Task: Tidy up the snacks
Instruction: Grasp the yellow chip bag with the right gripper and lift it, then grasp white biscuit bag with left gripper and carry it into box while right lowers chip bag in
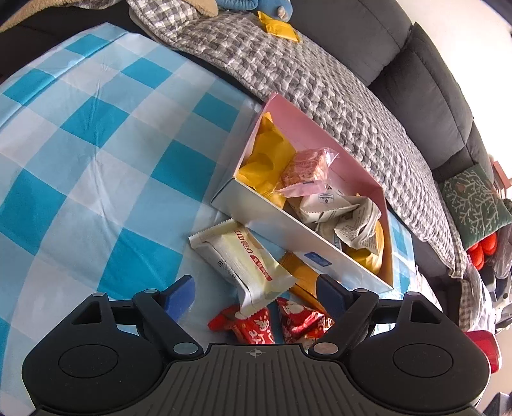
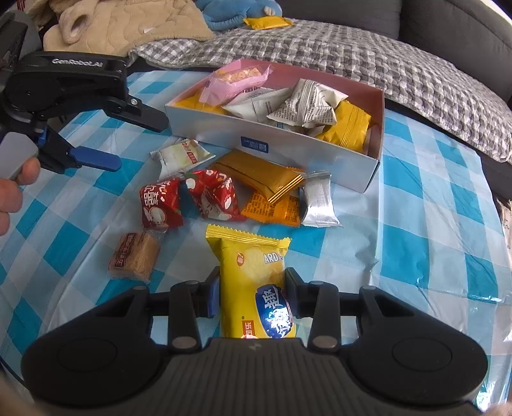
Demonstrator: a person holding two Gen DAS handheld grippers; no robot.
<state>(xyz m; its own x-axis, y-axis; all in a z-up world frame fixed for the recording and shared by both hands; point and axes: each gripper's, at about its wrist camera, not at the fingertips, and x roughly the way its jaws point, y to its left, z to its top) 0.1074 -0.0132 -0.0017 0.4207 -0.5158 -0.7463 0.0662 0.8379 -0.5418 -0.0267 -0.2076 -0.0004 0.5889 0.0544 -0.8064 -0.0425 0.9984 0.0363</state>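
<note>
My right gripper [image 2: 252,288] is shut on a yellow chip packet [image 2: 251,265], with the pads against both its sides, low over the blue-checked tablecloth [image 2: 432,192]. A white box [image 2: 288,140] with a pink inside holds several snack packets. In front of it lie a white packet [image 2: 184,155], two red packets [image 2: 160,204], a gold packet [image 2: 259,172], an orange one [image 2: 275,208], a silver one [image 2: 318,198] and a brown biscuit [image 2: 136,256]. My left gripper [image 1: 256,284] is open above the white packet [image 1: 246,265], beside the box [image 1: 288,224]. In the right wrist view the left gripper [image 2: 128,140] is at the left.
Behind the table is a dark sofa [image 1: 432,80] under a grey checked blanket [image 1: 320,80]. On the blanket lie a yellow packet [image 2: 267,22], a blue plush toy [image 2: 224,16] and a beige quilted cloth [image 2: 128,25]. A person's hand [image 2: 12,192] holds the left gripper.
</note>
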